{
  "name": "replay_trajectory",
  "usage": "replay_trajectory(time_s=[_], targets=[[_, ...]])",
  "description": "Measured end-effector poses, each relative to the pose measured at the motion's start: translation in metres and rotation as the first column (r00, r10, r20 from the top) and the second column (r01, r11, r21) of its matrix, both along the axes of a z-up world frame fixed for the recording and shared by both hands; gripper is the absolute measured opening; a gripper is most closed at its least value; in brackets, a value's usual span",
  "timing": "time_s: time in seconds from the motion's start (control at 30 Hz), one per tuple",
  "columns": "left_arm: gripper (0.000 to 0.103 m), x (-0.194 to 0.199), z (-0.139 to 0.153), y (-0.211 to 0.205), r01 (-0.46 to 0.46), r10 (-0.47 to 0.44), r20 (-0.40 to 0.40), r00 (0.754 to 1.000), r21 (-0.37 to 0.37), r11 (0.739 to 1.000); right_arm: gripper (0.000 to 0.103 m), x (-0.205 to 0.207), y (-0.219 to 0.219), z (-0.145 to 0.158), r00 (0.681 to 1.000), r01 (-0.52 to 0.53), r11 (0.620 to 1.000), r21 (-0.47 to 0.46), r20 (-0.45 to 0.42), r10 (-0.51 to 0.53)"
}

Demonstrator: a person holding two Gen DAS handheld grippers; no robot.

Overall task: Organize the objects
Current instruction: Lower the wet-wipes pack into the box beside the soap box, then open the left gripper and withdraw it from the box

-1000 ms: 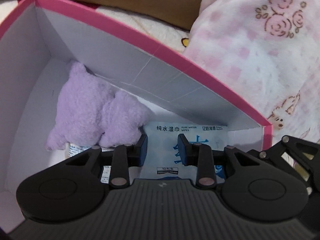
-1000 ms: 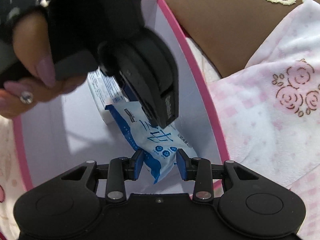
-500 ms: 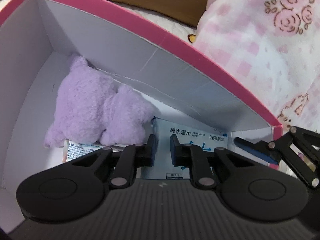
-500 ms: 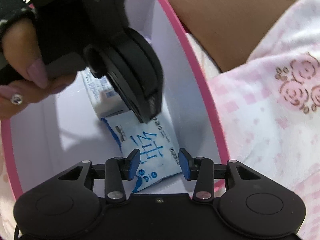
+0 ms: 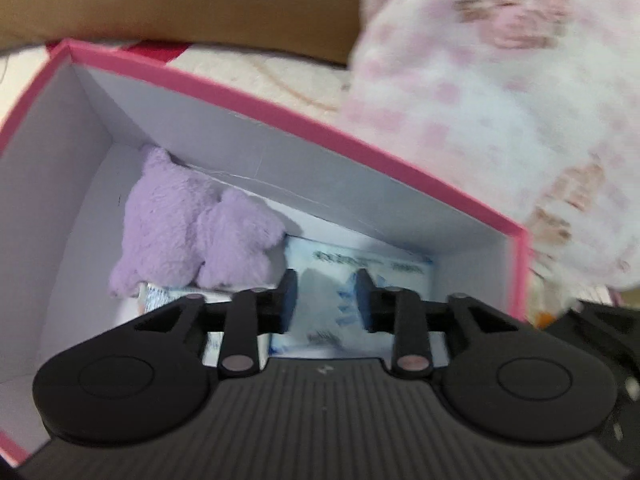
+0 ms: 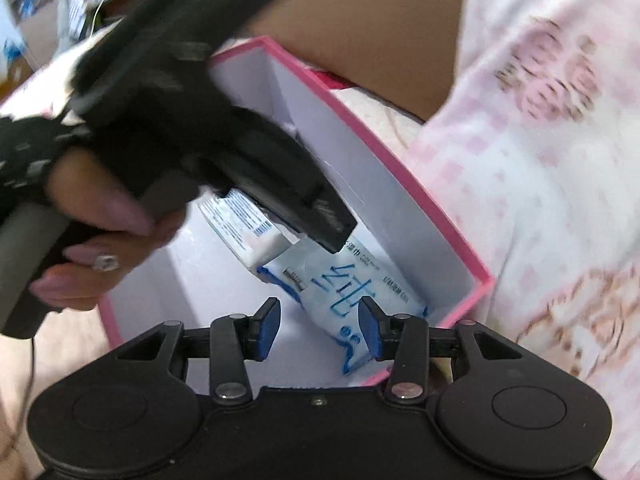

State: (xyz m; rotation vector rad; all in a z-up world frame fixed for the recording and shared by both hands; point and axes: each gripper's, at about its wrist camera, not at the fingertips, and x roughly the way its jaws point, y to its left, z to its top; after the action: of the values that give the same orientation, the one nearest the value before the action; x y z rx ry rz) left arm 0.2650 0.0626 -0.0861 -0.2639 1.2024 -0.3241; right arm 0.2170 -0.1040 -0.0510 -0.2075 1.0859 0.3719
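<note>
A pink-and-white blanket [image 6: 540, 168] printed with roses lies beside an open pink box [image 5: 280, 112] with white inner walls, and both grippers point down into it. On the box floor a purple plush toy [image 5: 192, 236] lies against the far wall, partly over a small white carton [image 6: 244, 228]. Just beside them a blue-and-white wet wipe pack [image 6: 340, 288] lies flat in the near corner. The left gripper [image 5: 326, 300], gripped by a hand [image 6: 100, 236], hangs above the pack with its jaws having just opened to a moderate gap, nothing pinched between them. The right gripper [image 6: 318, 330] also hovers over the pack's lower end, jaws having just parted a little further, its blue pads [image 6: 368, 330] clear of the wrapper.
</note>
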Motion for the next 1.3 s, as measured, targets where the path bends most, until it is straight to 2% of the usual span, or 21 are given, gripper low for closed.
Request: replay_trajectory(time_s=[0.07, 0.1, 0.17, 0.2, 0.27, 0.33, 0.43, 0.5, 0.57, 0.8, 1.07, 1.2, 1.3], targets=[[0.041, -0.013, 0.018, 0.0, 0.02, -0.021, 0.027, 0.999, 0.01, 1.0, 0.049, -0.011, -0.006, 0.006, 1.0, 0.03, 0.998, 0.057, -0.004, -0.03], [0.041, -0.021, 0.029, -0.001, 0.037, -0.038, 0.048, 0.998, 0.025, 0.999, 0.05, -0.018, -0.005, 0.008, 1.0, 0.008, 0.997, 0.073, 0.003, -0.008], [0.045, -0.034, 0.045, 0.002, 0.044, -0.048, 0.063, 0.997, 0.058, 0.997, 0.054, -0.035, -0.001, 0.015, 0.998, -0.037, 0.997, 0.062, 0.051, 0.034], [0.048, -0.027, 0.054, 0.014, 0.044, -0.048, 0.063, 0.997, 0.067, 0.997, 0.057, -0.044, 0.001, 0.019, 0.996, -0.047, 0.997, 0.061, 0.074, 0.042], [0.052, -0.032, 0.065, 0.031, 0.041, -0.045, 0.068, 0.997, 0.061, 0.997, 0.059, -0.056, 0.003, 0.025, 0.995, -0.049, 0.995, 0.091, 0.085, 0.042], [0.056, -0.031, 0.076, 0.041, 0.033, -0.039, 0.095, 0.995, 0.064, 0.997, 0.061, -0.062, -0.018, 0.029, 0.996, -0.046, 0.992, 0.116, 0.086, 0.037], [0.06, -0.05, 0.092, 0.048, 0.031, -0.043, 0.127, 0.991, 0.1, 0.995, 0.067, -0.051, -0.01, 0.03, 0.994, -0.066, 0.993, 0.093, 0.097, 0.057], [0.061, -0.059, 0.097, 0.046, 0.036, -0.051, 0.134, 0.99, 0.115, 0.993, 0.071, -0.049, -0.008, 0.039, 0.992, -0.055, 0.994, 0.097, 0.115, 0.044], [0.062, -0.068, 0.101, 0.045, 0.038, -0.057, 0.145, 0.988, 0.129, 0.991, 0.078, -0.06, -0.012, 0.048, 0.992, -0.028, 0.99, 0.14, 0.13, 0.01], [0.063, -0.106, 0.125, 0.044, 0.082, -0.125, 0.186, 0.975, 0.221, 0.972, 0.078, -0.075, -0.018, 0.052, 0.99, 0.003, 0.98, 0.199, 0.137, -0.03], [0.063, -0.134, 0.142, 0.043, 0.109, -0.151, 0.18, 0.972, 0.225, 0.968, 0.081, -0.103, -0.023, 0.068, 0.984, 0.042, 0.972, 0.23, 0.161, -0.081], [0.078, -0.156, 0.154, 0.049, 0.125, -0.166, 0.23, 0.959, 0.183, 0.975, 0.082, -0.124, -0.023, 0.077, 0.983, 0.036, 0.973, 0.229, 0.165, -0.075], [0.078, -0.169, 0.161, 0.054, 0.127, -0.16, 0.219, 0.962, 0.158, 0.979, 0.083, -0.138, -0.024, 0.084, 0.982, 0.047, 0.97, 0.238, 0.165, -0.088]])
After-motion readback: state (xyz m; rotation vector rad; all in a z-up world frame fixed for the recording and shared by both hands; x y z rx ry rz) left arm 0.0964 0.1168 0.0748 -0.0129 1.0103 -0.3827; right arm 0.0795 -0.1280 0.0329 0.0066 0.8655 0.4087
